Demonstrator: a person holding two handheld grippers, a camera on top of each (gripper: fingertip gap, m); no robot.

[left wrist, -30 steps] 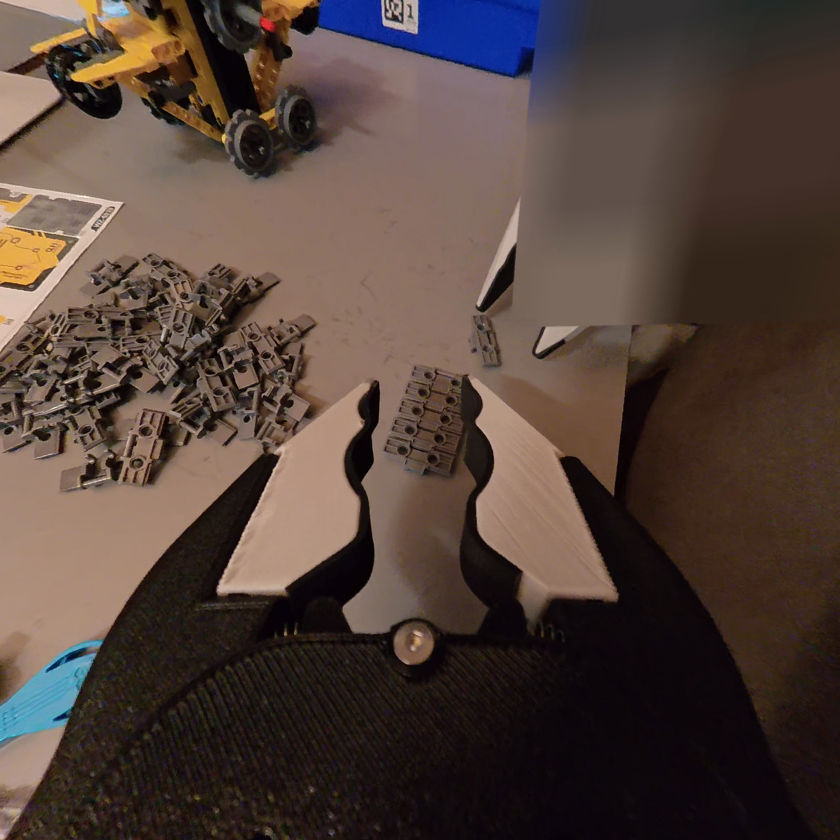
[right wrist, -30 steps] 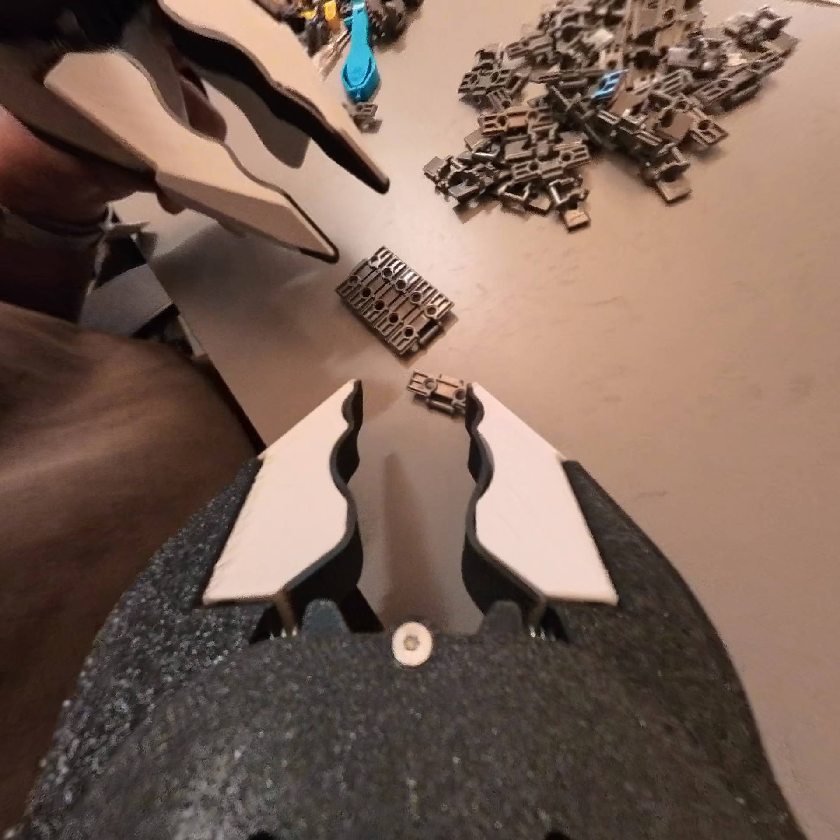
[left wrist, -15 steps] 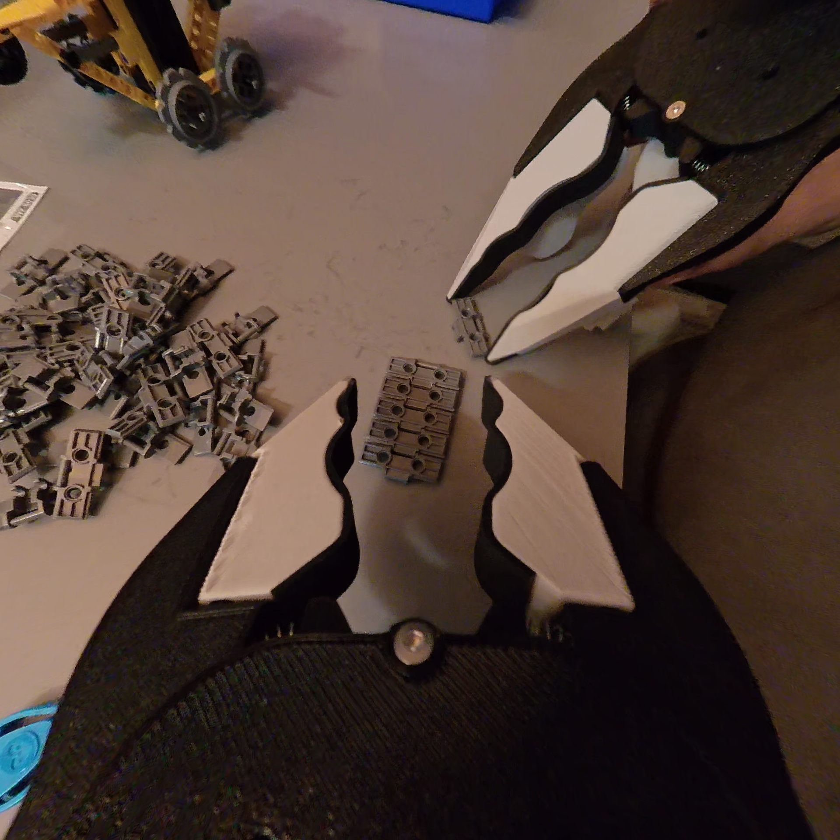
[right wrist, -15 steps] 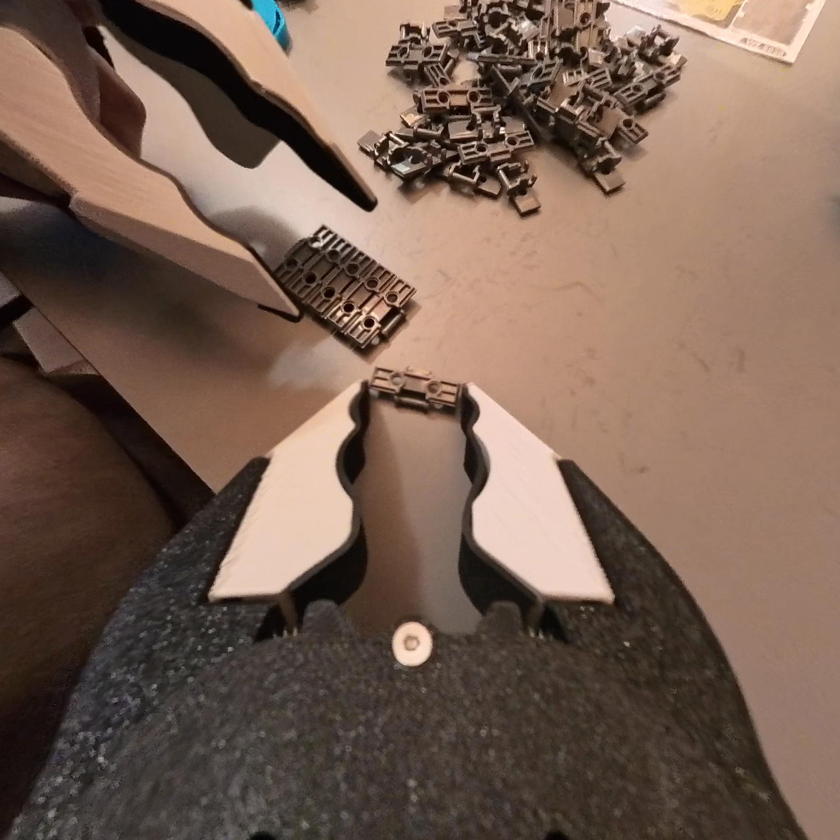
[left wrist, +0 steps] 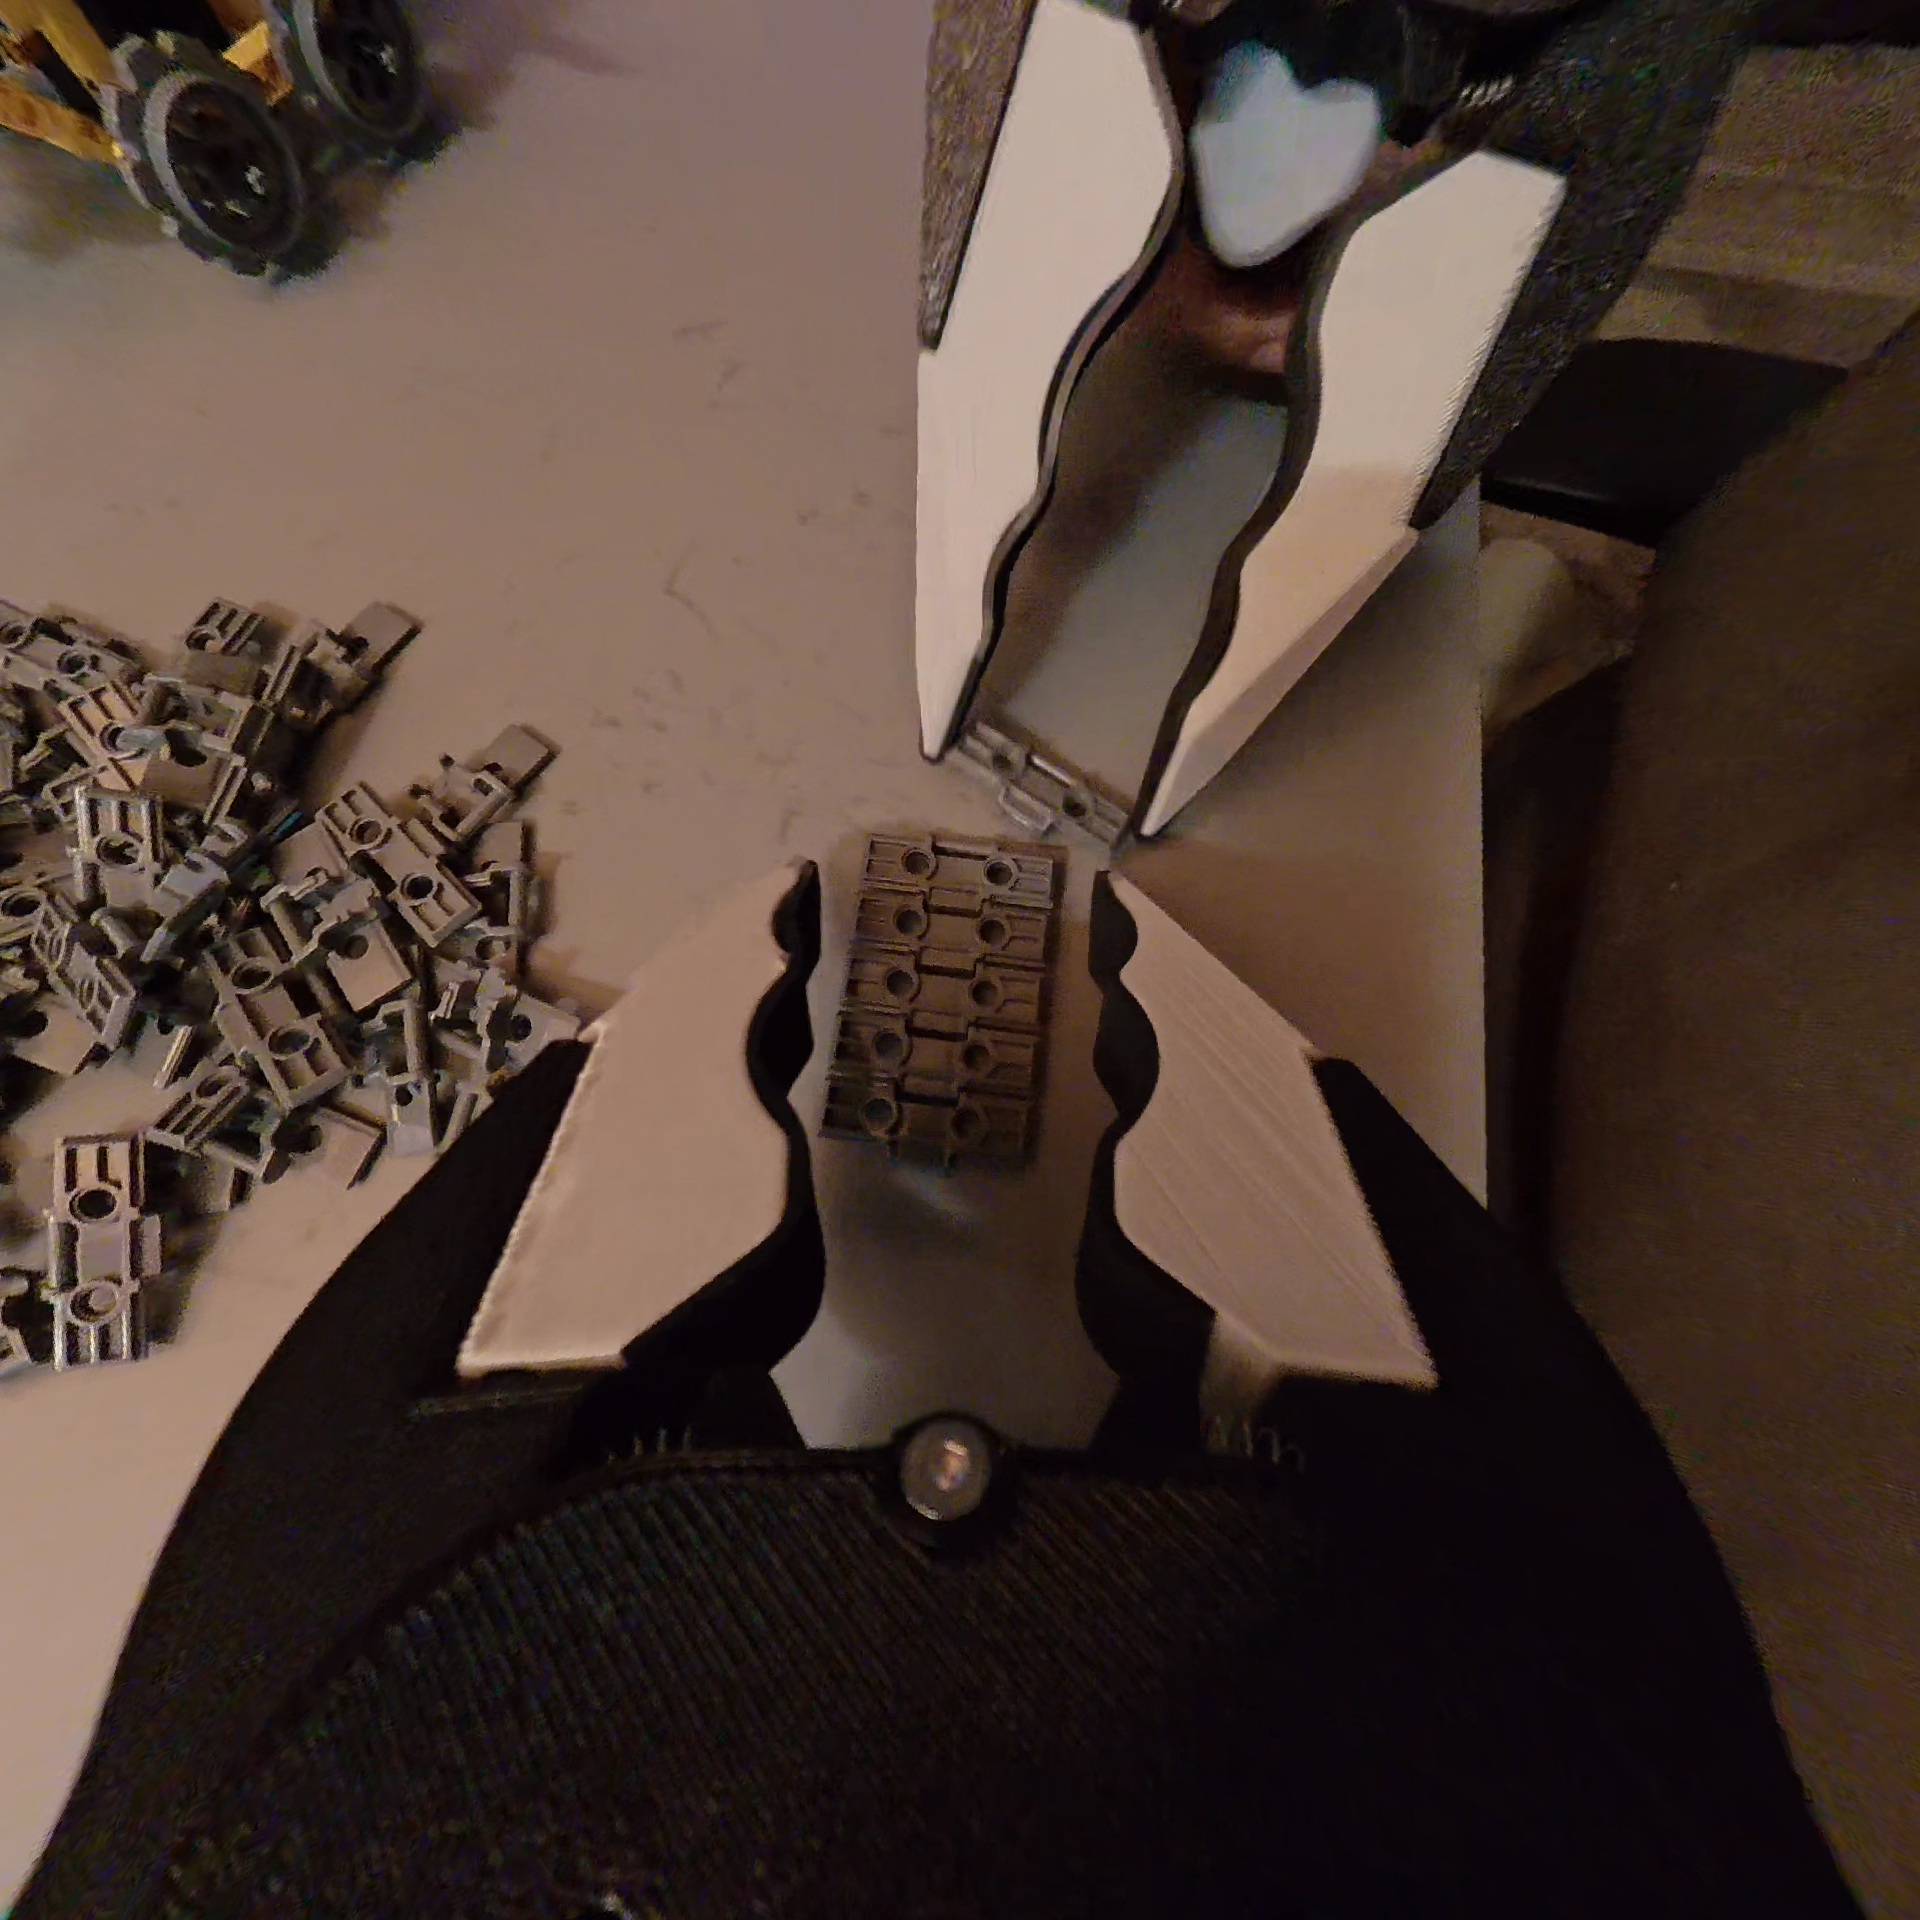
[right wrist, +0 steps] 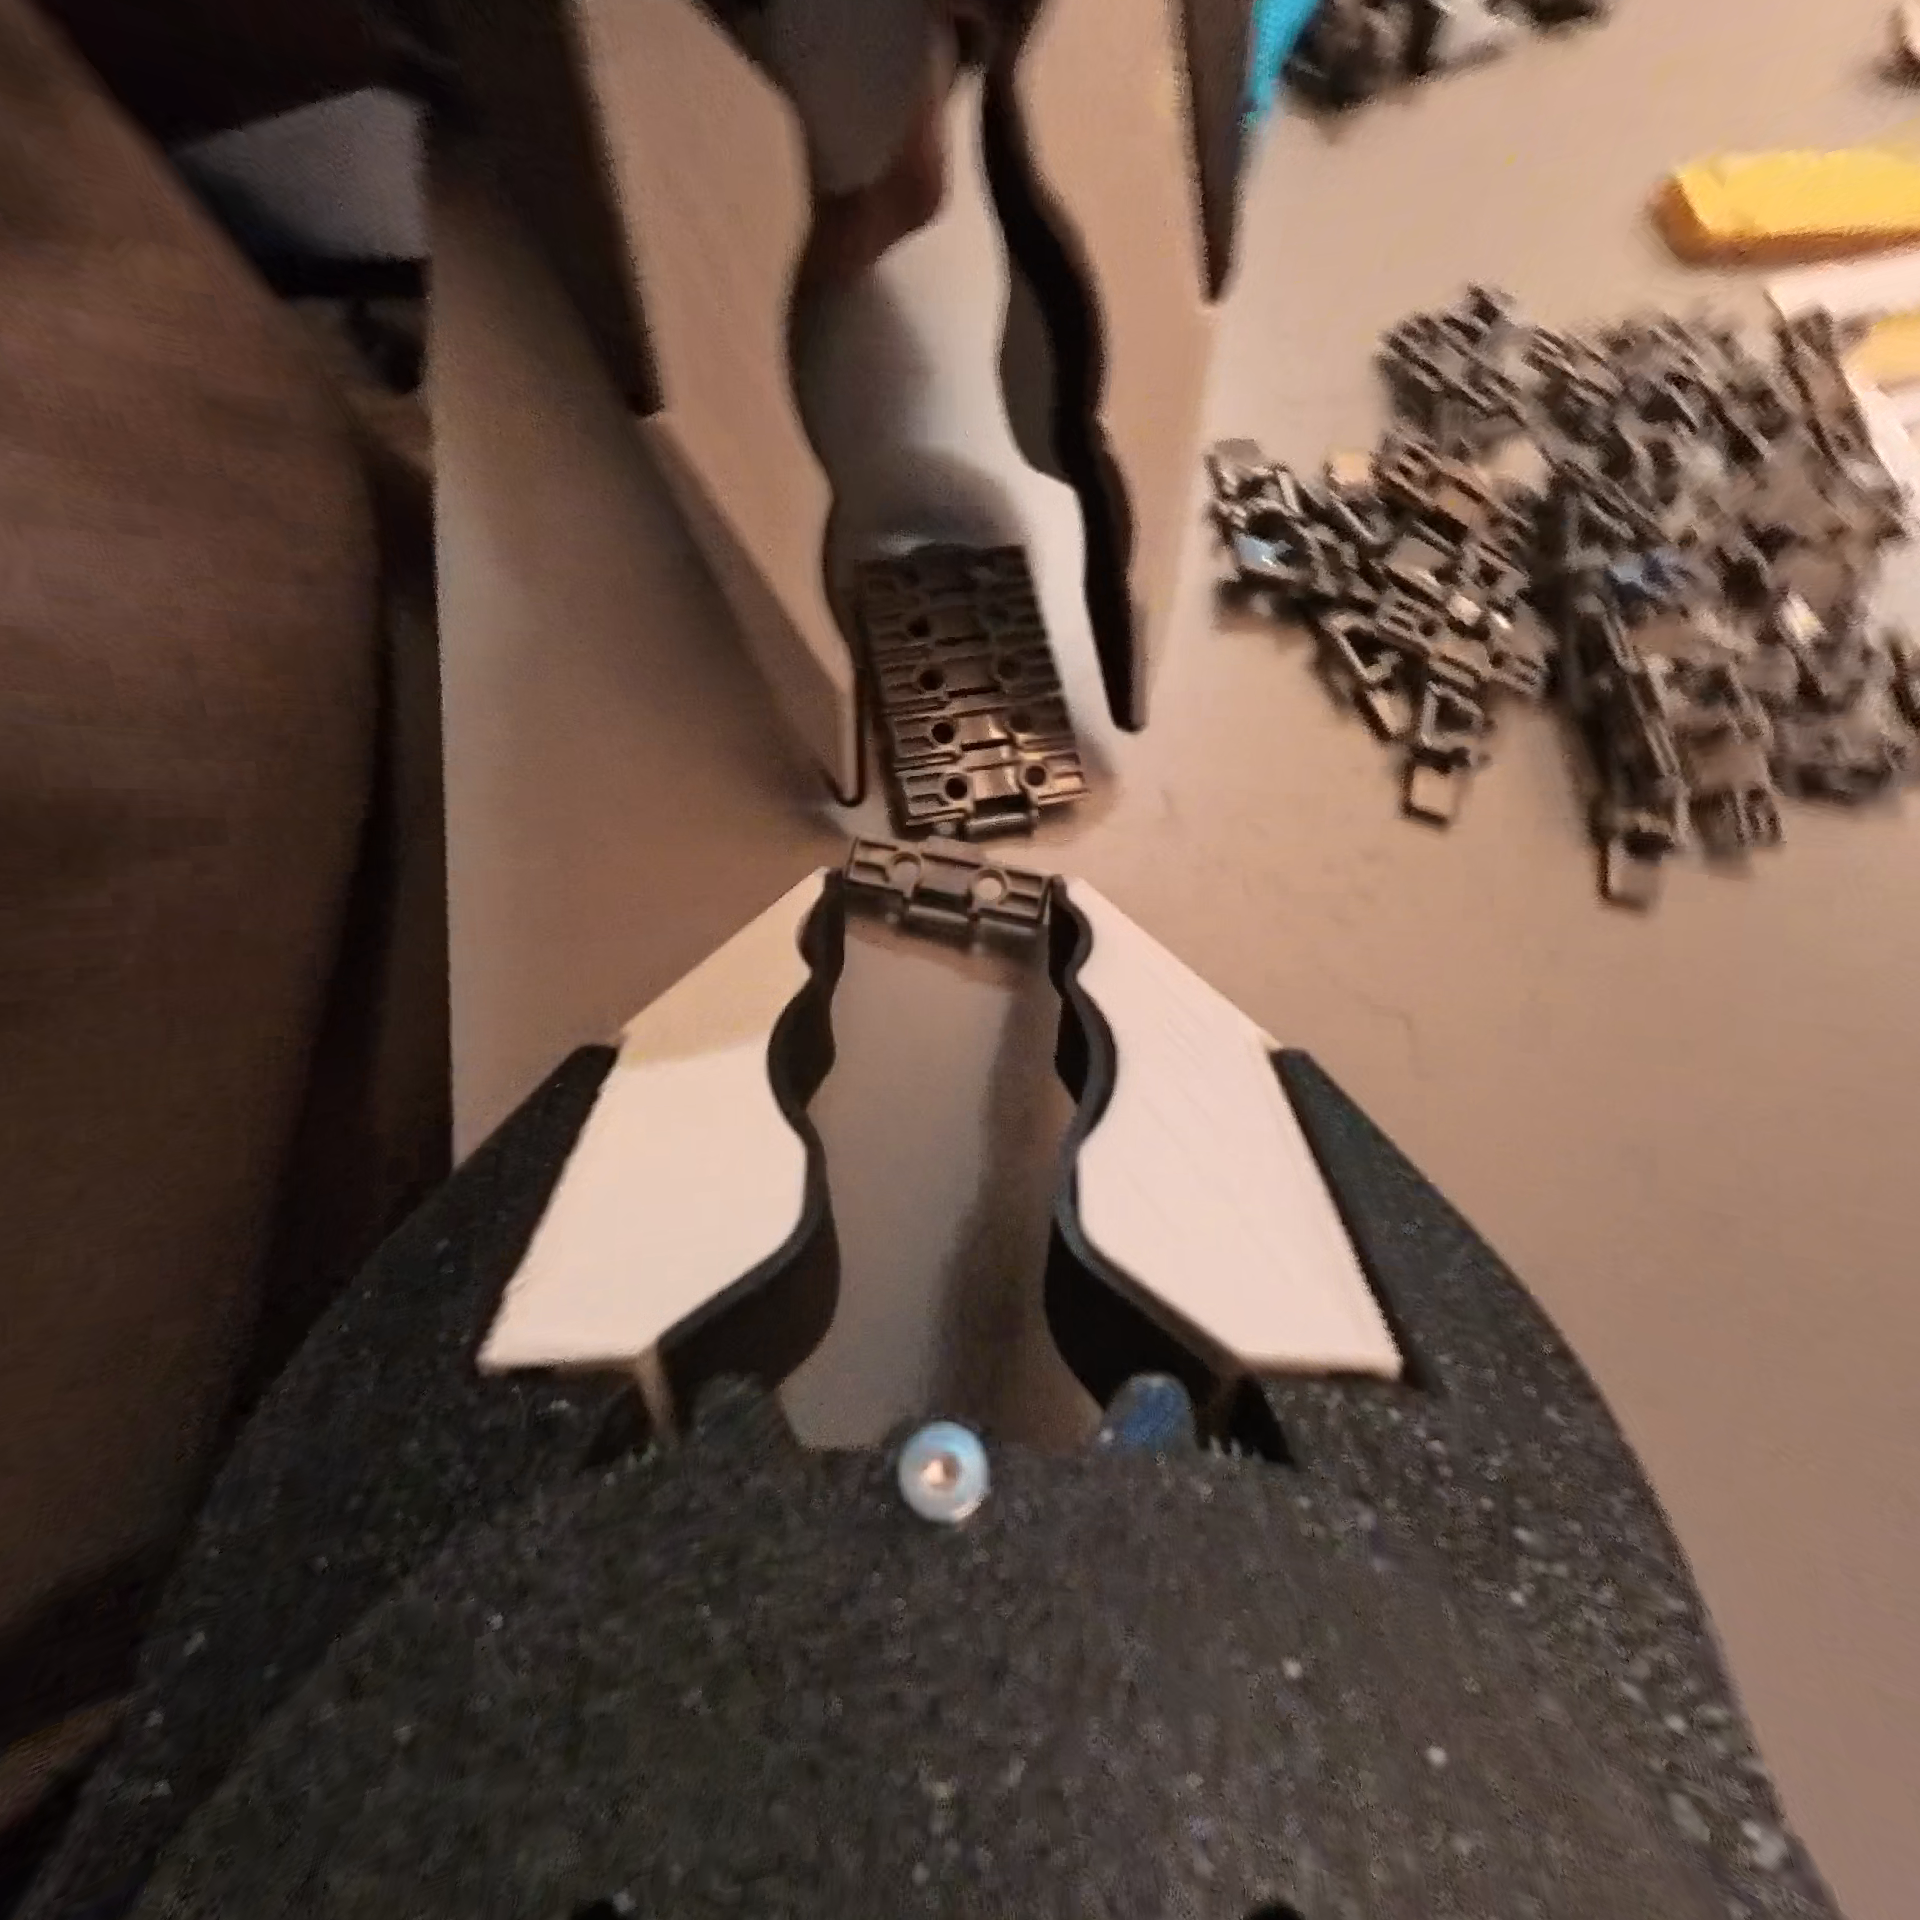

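A short strip of joined grey track links [left wrist: 945, 1003] lies flat on the grey table [left wrist: 623, 468]. My left gripper [left wrist: 953, 873] is open and straddles the strip, with a gap on each side. My right gripper [right wrist: 945, 883] is shut on a single grey track link [right wrist: 948, 899], held crosswise between its fingertips. The link sits just short of the strip's near end [right wrist: 966, 707]. In the left wrist view the right gripper [left wrist: 1039, 790] comes in from the top with the link [left wrist: 1044, 784] at the strip's far end.
A loose pile of grey track links [left wrist: 239, 935] lies to the left of the strip and shows blurred in the right wrist view [right wrist: 1621, 582]. A yellow wheeled brick model [left wrist: 208, 156] stands at the far left. The table edge [left wrist: 1481, 831] runs close on the right. Only a small space, under 4 cm, lies between the two pairs of fingers. Left tips and right tips are each some 20 centimetres from the yellow wheeled brick model [left wrist: 208, 156].
My right gripper closed on the single link and carried it up to the end of the strip. My left gripper opened wider and moved in around the strip.
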